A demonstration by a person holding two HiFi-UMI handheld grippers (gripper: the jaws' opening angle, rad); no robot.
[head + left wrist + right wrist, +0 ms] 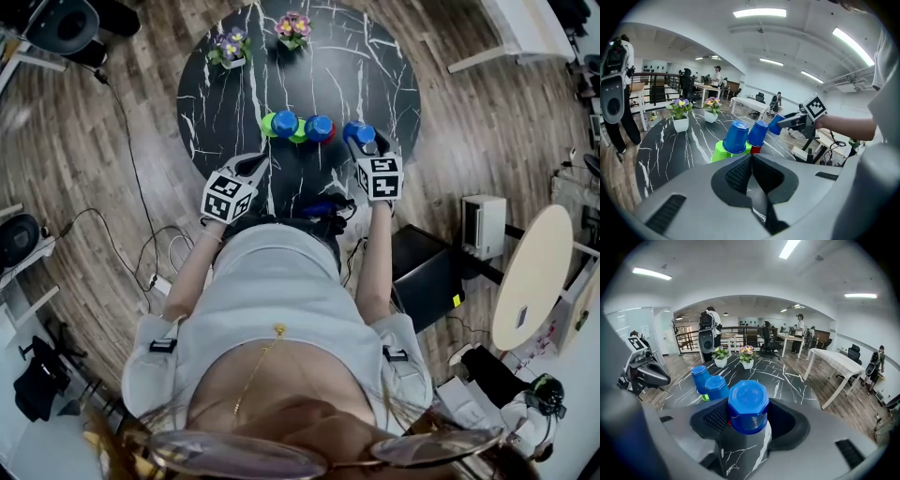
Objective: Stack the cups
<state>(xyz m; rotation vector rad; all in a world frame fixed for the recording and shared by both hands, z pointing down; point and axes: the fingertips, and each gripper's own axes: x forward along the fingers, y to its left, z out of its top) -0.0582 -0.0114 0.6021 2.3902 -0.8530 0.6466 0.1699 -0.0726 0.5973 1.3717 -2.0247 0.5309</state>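
Black counter (375, 84) holds stacked cups (298, 127); right gripper (366, 148) jaws clamp 1 blue cup (748, 406); left gripper (751, 161) jaws together.

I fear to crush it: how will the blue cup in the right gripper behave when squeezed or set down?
The blue cup looks like thin plastic, so probably light and may flex between the jaws. Its faceted base suggests it rolls poorly.

Bright, even light from ceiling strips (759, 13); sharp focus, strong fisheye bending and dark vignetted corners.
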